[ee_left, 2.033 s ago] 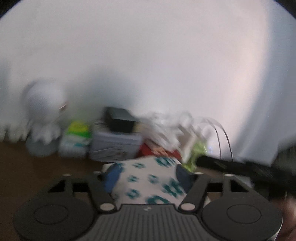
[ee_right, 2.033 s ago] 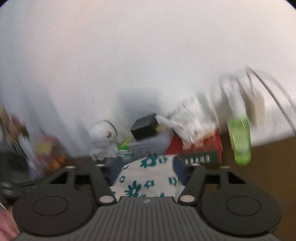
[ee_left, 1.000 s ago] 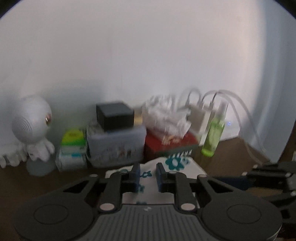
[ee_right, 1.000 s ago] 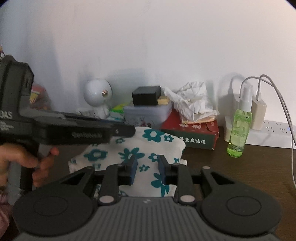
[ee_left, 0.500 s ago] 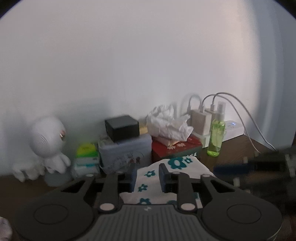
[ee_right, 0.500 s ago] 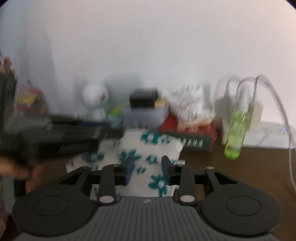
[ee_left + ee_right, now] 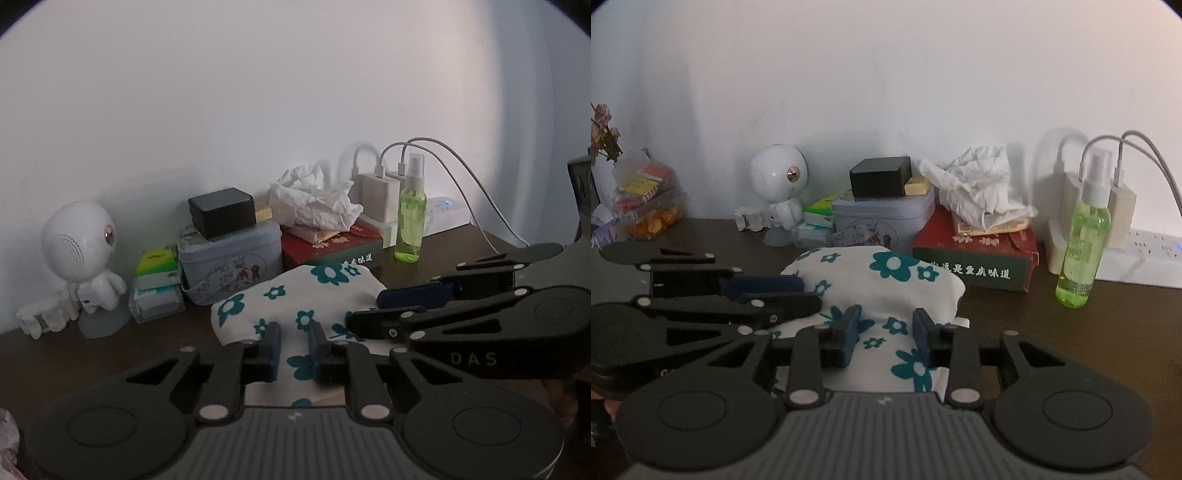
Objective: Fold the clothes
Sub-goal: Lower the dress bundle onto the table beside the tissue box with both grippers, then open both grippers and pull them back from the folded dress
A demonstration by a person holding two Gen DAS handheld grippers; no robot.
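Left gripper (image 7: 294,341): jaws closing, white cloth with teal flowers (image 7: 295,295) lying between the blue pads; whether the pads actually press it cannot be told. Right gripper (image 7: 885,336): jaws apart, same cloth bulging up between them, pads not visibly pinching it. The two tools cross, each seen side-on in the other's view.

The cloth sits bunched on a dark brown table (image 7: 1089,332), just in front of a red tissue box (image 7: 979,254) and a pale tin (image 7: 882,218) carrying a black box (image 7: 879,177). A white round-headed robot figure (image 7: 779,181) stands left of the tin. A green spray bottle (image 7: 1084,240) stands right of the tissue box, chargers behind it.
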